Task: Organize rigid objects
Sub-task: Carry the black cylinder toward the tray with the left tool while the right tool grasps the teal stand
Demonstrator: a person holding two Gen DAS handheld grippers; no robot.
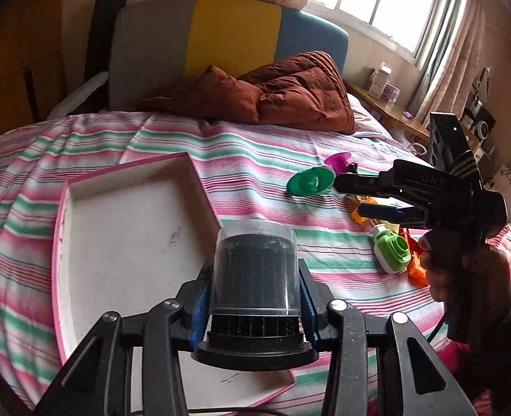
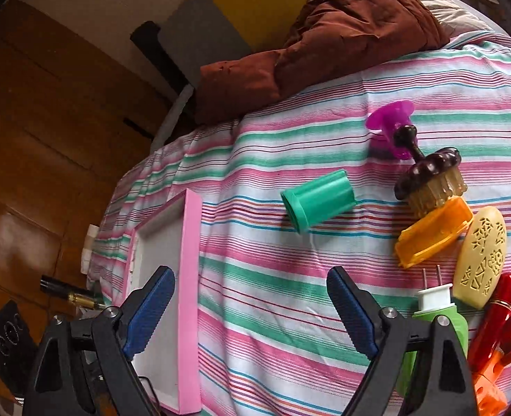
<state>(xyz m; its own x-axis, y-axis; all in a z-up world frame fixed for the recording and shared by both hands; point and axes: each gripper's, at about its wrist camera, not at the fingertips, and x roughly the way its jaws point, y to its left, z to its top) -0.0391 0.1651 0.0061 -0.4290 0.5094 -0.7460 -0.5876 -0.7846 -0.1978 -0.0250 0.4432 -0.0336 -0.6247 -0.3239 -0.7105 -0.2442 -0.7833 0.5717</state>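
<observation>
Black ribbed canister under clear dome (image 1: pixel 253 270), upright, over pink-rimmed tray (image 1: pixel 123 242)

bed: striped sheet (image 2: pixel 290 277) | on it: pink tray (image 2: pixel 189 277), green cylinder (image 2: pixel 319 201), purple funnel-like piece (image 2: pixel 388 121), orange case (image 2: pixel 432 232), brown quilt (image 1: pixel 290 90)

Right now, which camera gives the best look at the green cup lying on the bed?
The right wrist view: the green cup lies on its side in plain sight, whole and unblocked. In the left wrist view it is farther off, beside the right gripper.
</observation>
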